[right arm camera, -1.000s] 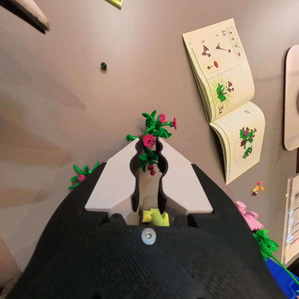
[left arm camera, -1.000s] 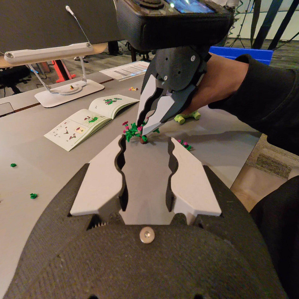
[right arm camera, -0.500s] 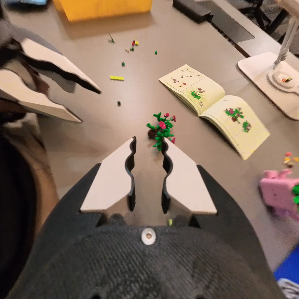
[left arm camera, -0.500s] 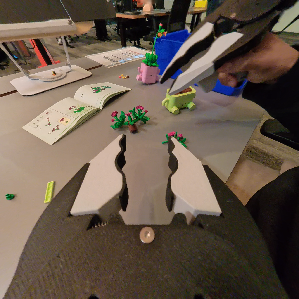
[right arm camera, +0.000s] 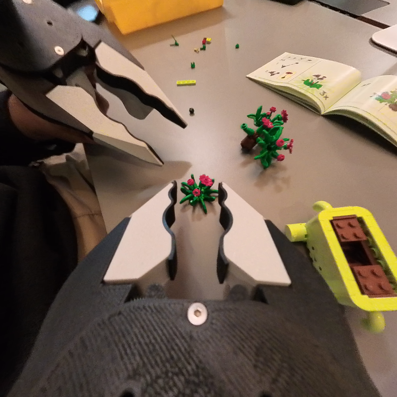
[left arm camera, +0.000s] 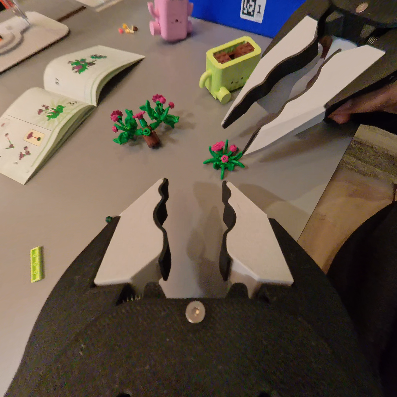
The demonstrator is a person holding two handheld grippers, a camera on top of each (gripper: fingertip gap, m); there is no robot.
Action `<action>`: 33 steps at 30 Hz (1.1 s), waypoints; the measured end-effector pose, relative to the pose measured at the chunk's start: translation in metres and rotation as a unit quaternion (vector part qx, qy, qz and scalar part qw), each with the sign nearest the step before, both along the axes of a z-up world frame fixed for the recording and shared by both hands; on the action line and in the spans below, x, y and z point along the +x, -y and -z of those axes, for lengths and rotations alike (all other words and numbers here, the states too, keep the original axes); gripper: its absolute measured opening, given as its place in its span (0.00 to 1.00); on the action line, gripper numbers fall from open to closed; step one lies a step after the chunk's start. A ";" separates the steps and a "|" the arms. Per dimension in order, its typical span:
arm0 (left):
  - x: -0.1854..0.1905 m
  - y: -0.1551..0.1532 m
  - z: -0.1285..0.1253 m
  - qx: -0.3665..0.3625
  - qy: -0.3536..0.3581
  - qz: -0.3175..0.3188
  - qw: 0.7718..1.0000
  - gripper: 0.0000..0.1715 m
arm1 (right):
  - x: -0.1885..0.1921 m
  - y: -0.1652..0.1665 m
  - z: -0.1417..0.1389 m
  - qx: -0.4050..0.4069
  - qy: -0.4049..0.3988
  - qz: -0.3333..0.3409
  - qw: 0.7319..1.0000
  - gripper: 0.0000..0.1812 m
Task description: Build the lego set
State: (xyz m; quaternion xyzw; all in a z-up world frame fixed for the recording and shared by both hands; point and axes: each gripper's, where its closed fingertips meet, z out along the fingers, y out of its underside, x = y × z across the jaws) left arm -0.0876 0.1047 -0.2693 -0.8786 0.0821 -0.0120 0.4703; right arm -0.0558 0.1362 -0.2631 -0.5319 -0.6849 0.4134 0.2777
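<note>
Two flower clusters on table (left arm camera: 75, 204), small one (right arm camera: 197, 193) between wide-open right gripper (right arm camera: 197, 185) tips; left gripper (left arm camera: 194, 181) wide, empty.

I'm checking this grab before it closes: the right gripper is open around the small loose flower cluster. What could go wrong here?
1. The small flower cluster sits only at the tips of the right gripper, so closing may squeeze it out or bend its thin leaves.
2. The left gripper is open just beside the cluster; the two could bump.
3. The lime pot is close on the right and might get nudged.
</note>
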 end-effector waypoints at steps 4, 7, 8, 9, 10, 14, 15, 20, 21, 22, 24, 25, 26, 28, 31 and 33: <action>0.003 -0.001 0.003 -0.010 0.003 0.011 1.000 0.28 | -0.002 0.002 0.014 0.050 0.032 0.001 0.998 0.21; 0.004 -0.001 0.003 -0.011 0.011 0.015 1.000 0.27 | -0.005 0.004 0.022 0.066 0.053 -0.001 0.996 0.24; 0.004 -0.001 0.003 -0.011 0.014 0.016 1.000 0.27 | -0.006 0.004 0.024 0.068 0.057 -0.002 0.996 0.24; 0.004 -0.001 0.003 -0.012 0.017 0.017 1.000 0.27 | -0.007 0.005 0.026 0.069 0.064 -0.003 0.996 0.25; 0.004 -0.001 0.003 -0.013 0.020 0.017 1.000 0.27 | -0.008 0.006 0.028 0.071 0.071 -0.004 0.995 0.25; 0.003 -0.001 0.002 -0.011 0.030 0.018 0.999 0.27 | -0.011 0.005 0.028 0.054 0.075 0.005 0.996 0.20; 0.004 -0.001 0.001 -0.008 0.031 0.019 0.999 0.27 | -0.011 0.003 0.024 0.038 0.067 0.012 0.997 0.17; 0.010 0.001 -0.016 0.045 0.045 0.040 0.997 0.27 | -0.009 0.012 -0.032 -0.173 -0.054 -0.007 0.984 0.14; 0.016 0.000 -0.022 0.061 0.061 0.053 0.995 0.27 | -0.007 0.013 -0.045 -0.234 -0.079 -0.019 0.969 0.13; 0.025 0.001 -0.030 0.083 0.085 0.073 0.990 0.27 | -0.004 0.014 -0.057 -0.291 -0.099 -0.034 0.951 0.13; 0.039 0.001 -0.050 0.136 0.143 0.098 0.975 0.27 | 0.001 0.012 -0.073 -0.367 -0.125 -0.054 0.920 0.13; 0.041 0.001 -0.059 0.163 0.172 0.101 0.966 0.27 | 0.002 0.012 -0.075 -0.374 -0.128 -0.057 0.917 0.13; 0.040 0.001 -0.067 0.188 0.200 0.095 0.957 0.27 | 0.003 0.013 -0.076 -0.374 -0.128 -0.062 0.916 0.13; 0.035 0.001 -0.077 0.220 0.259 0.089 0.936 0.27 | 0.006 0.019 -0.082 -0.396 -0.132 -0.082 0.905 0.13; 0.027 0.002 -0.084 0.236 0.333 0.091 0.908 0.26 | 0.004 0.027 -0.083 -0.428 -0.129 -0.098 0.889 0.13; 0.023 0.003 -0.086 0.243 0.357 0.087 0.898 0.23 | 0.002 0.034 -0.074 -0.402 -0.114 -0.103 0.903 0.13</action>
